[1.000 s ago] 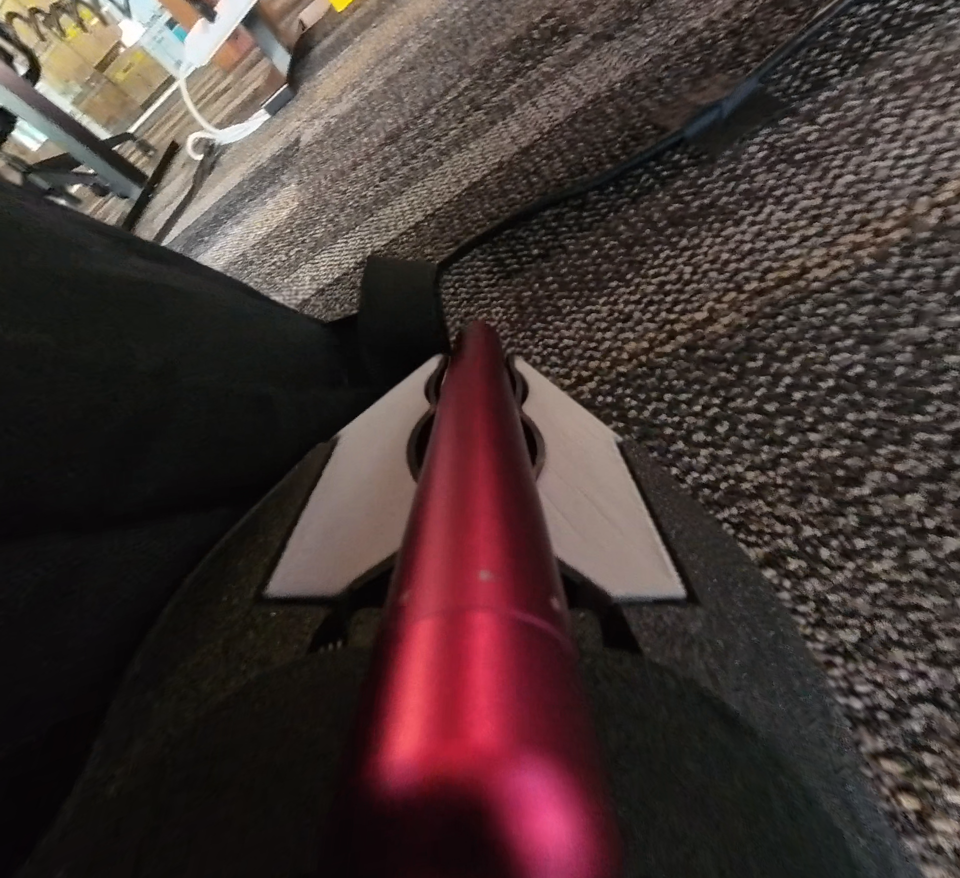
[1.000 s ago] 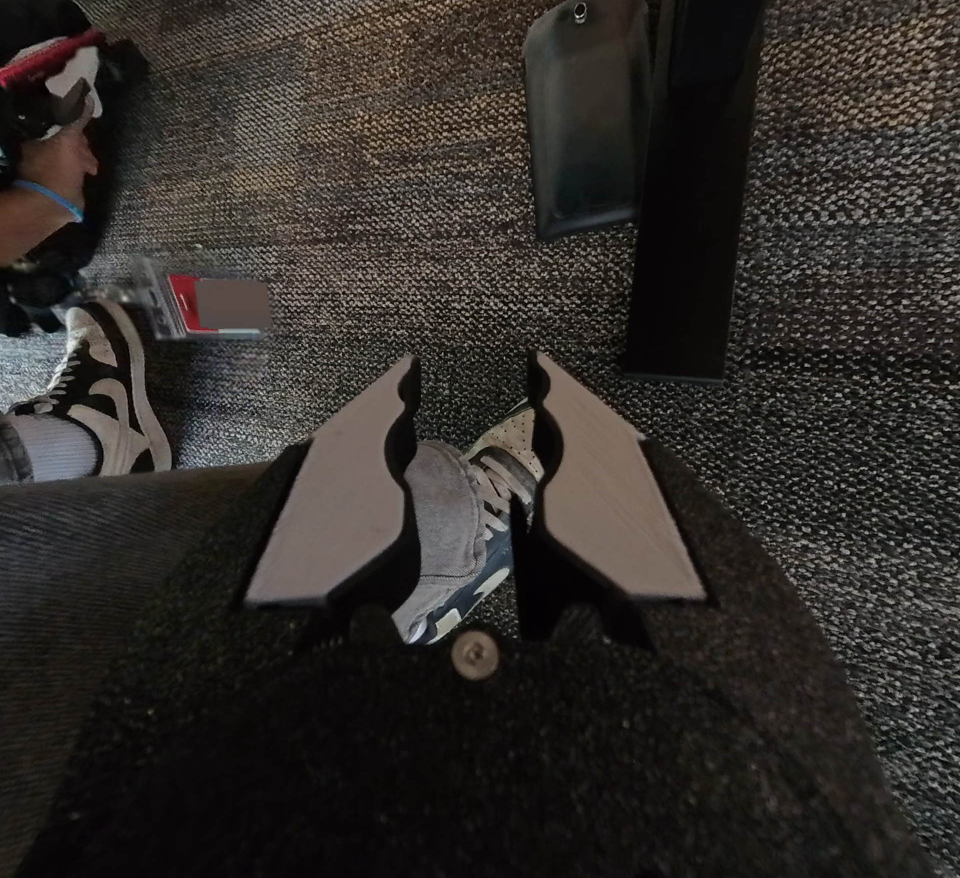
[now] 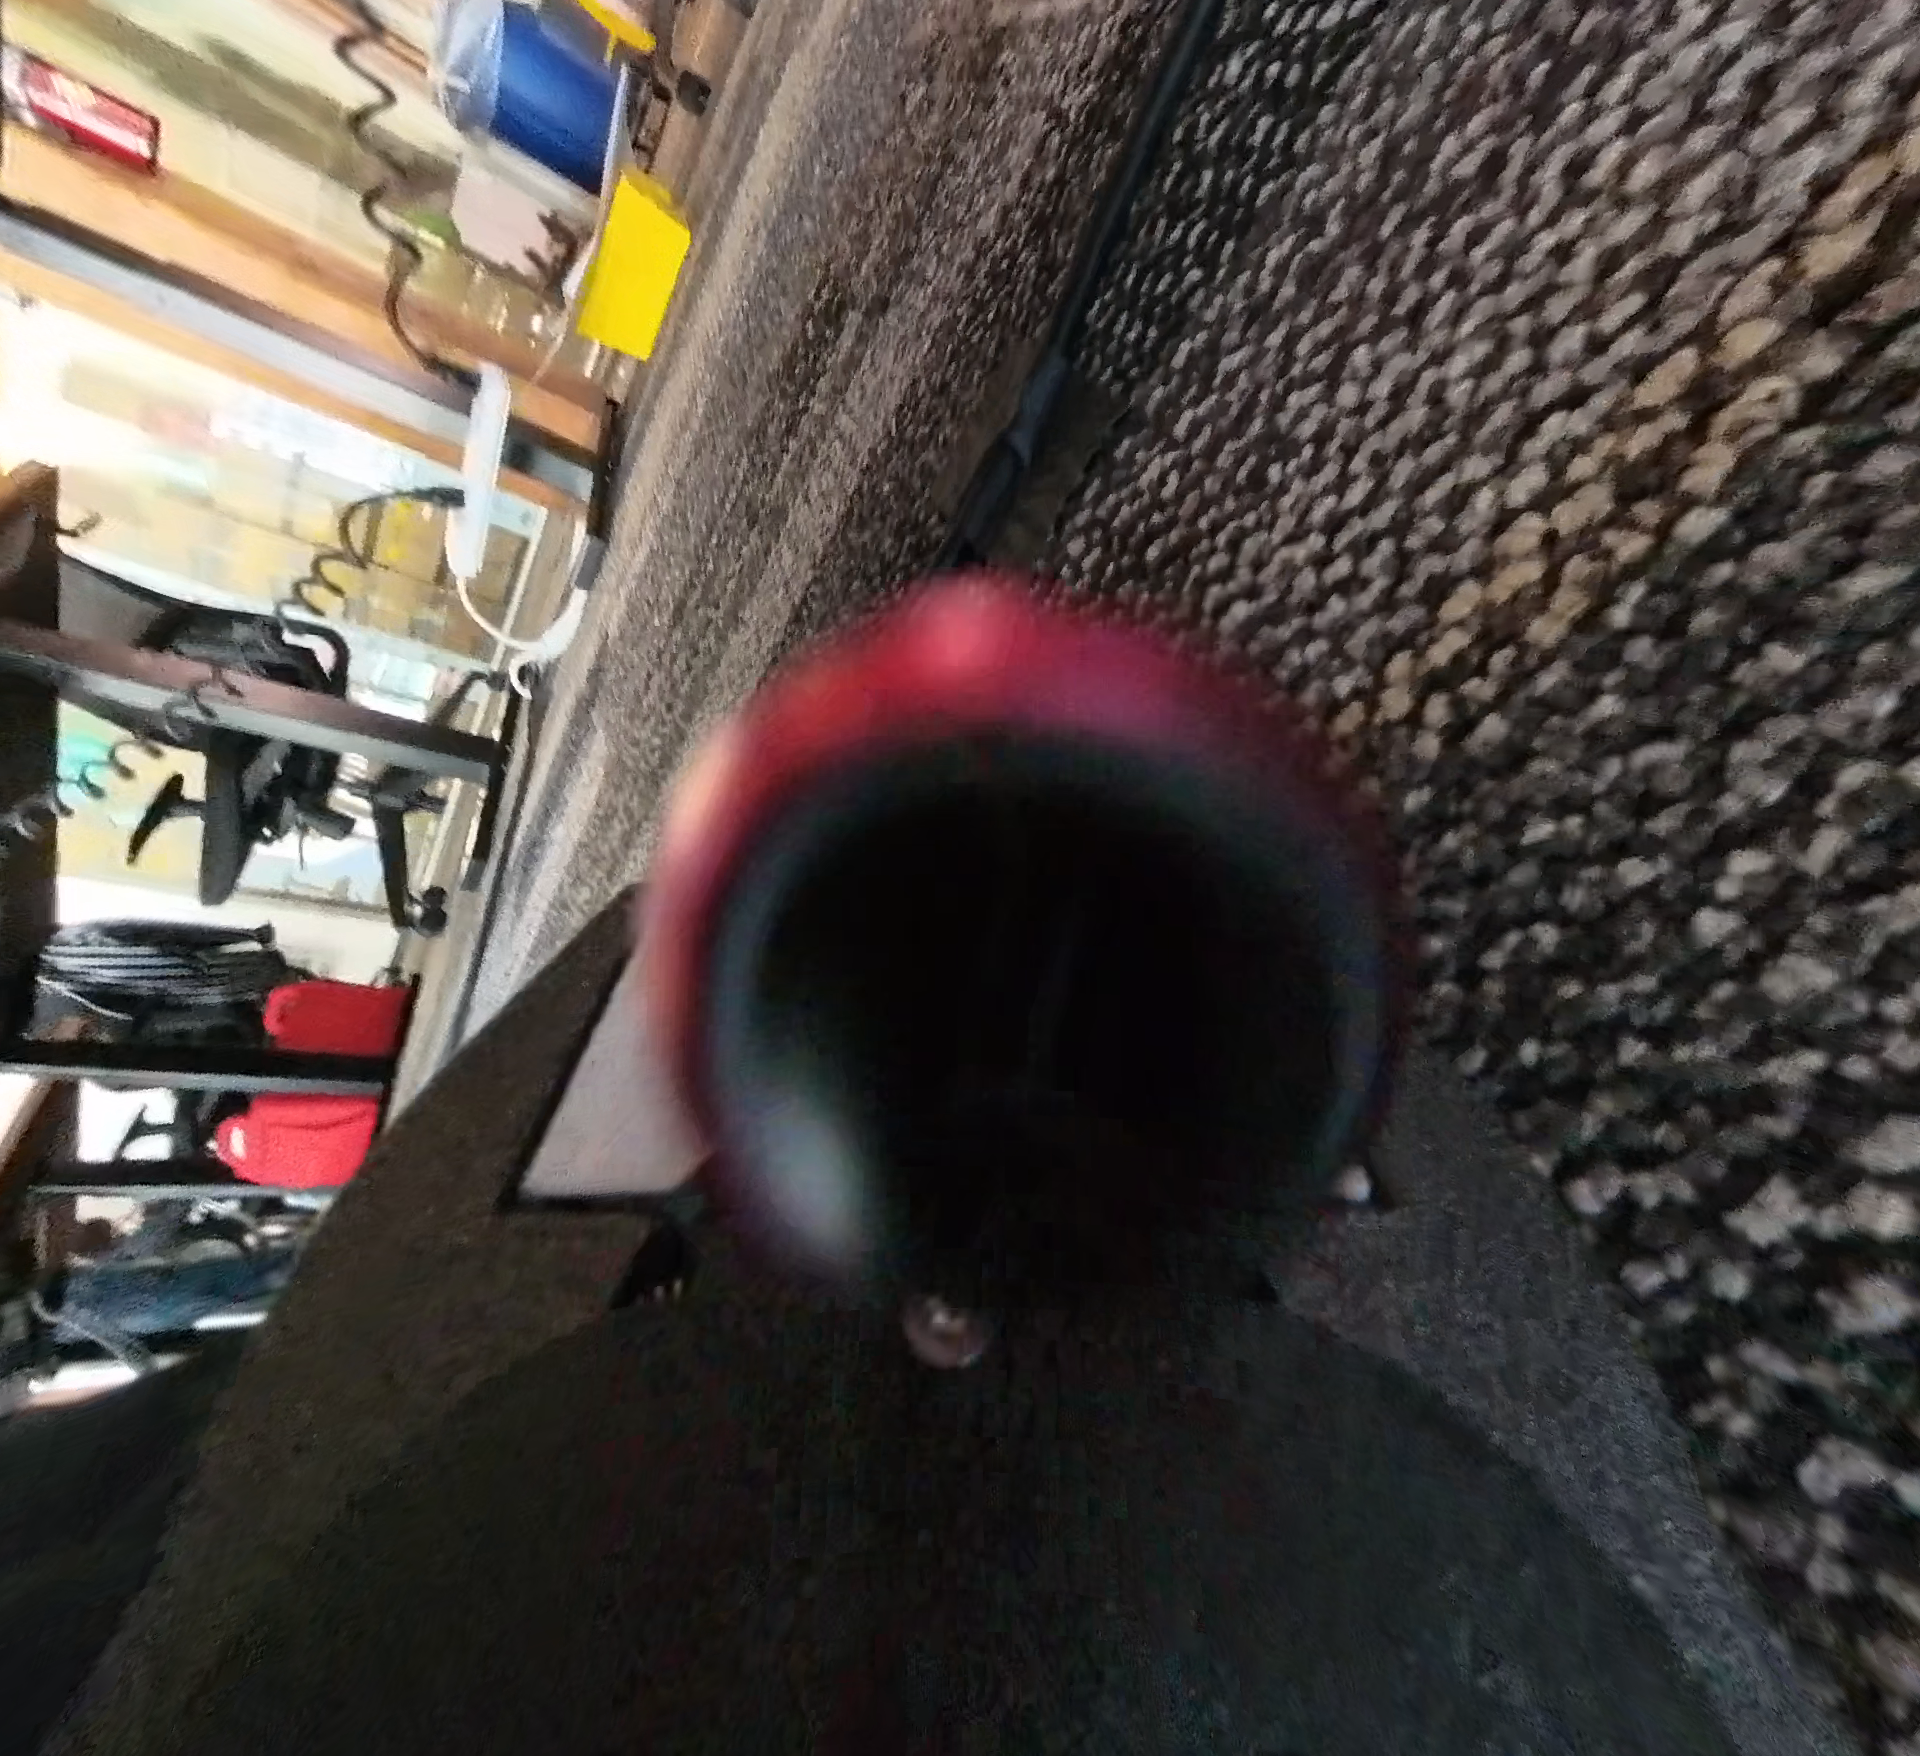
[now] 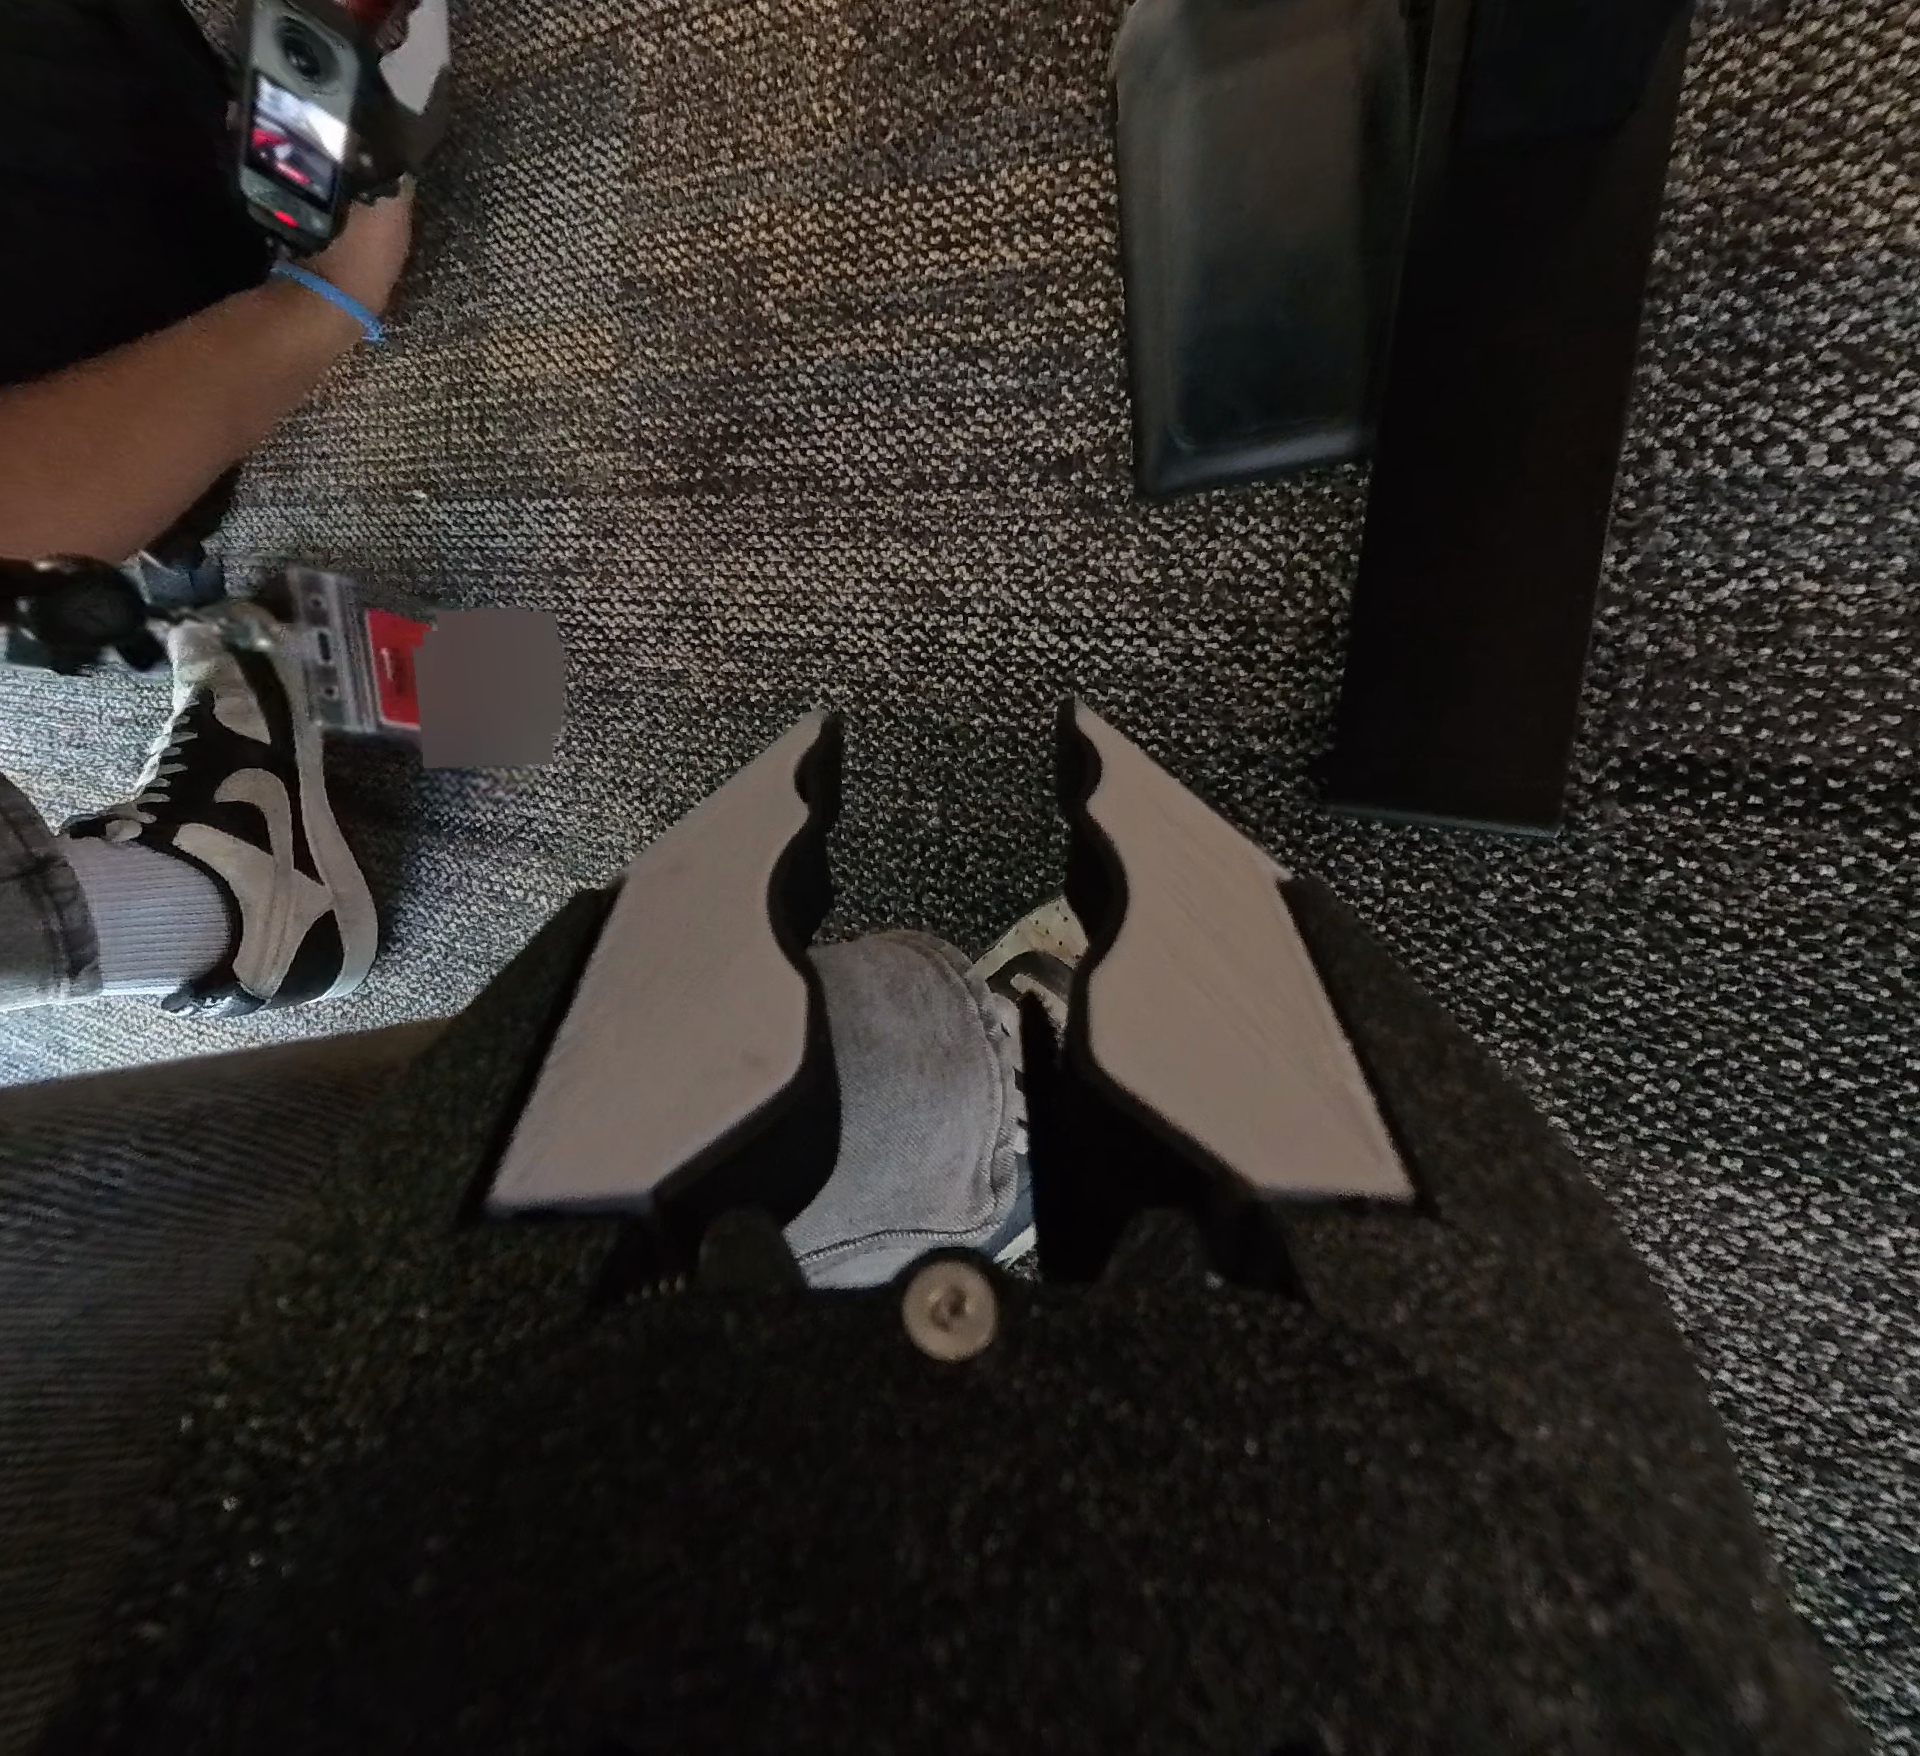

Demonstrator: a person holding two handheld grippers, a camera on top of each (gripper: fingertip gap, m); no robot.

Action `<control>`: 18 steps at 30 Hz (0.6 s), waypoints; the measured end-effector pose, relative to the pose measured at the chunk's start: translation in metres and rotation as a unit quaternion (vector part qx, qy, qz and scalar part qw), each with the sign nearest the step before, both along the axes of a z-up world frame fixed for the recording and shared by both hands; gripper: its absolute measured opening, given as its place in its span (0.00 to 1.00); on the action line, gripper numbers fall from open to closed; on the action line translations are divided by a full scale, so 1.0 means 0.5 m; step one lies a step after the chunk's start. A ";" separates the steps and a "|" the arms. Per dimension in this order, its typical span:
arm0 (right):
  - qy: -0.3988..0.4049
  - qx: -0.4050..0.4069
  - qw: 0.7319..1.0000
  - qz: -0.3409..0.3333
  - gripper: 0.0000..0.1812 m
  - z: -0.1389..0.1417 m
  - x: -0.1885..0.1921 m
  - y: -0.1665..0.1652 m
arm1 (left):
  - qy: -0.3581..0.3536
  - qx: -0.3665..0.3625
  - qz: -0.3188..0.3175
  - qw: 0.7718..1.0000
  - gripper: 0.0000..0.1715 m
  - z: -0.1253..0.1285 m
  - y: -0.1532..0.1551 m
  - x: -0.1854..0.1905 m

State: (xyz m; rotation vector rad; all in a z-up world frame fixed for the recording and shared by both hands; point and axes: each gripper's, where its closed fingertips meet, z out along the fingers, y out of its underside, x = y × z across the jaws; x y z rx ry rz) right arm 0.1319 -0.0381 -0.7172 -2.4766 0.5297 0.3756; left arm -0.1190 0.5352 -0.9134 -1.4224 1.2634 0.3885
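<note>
You stand over speckled grey-brown loop-pile carpet; a black cable runs across it toward desks and a yellow box. Your left gripper is masked by a blurred, glossy red metal tube, so its grip can't be told. Your right gripper gapes empty above your shoe, near a smooth black pouch.

No writing can be read: the red sign on the far wall and the red card on the carpet are blurred
</note>
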 end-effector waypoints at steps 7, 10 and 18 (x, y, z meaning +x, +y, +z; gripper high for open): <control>0.007 -0.011 1.000 -0.001 0.22 -0.008 -0.009 -0.014 | 0.001 0.045 -0.026 0.999 0.12 0.017 0.024 0.075; 0.009 -0.010 1.000 -0.005 0.22 -0.007 -0.007 -0.013 | -0.019 0.046 -0.031 0.998 0.12 0.031 0.014 0.092; 0.007 -0.006 1.000 0.000 0.22 -0.004 -0.003 -0.001 | -0.009 0.083 -0.139 0.987 0.12 0.049 -0.149 0.068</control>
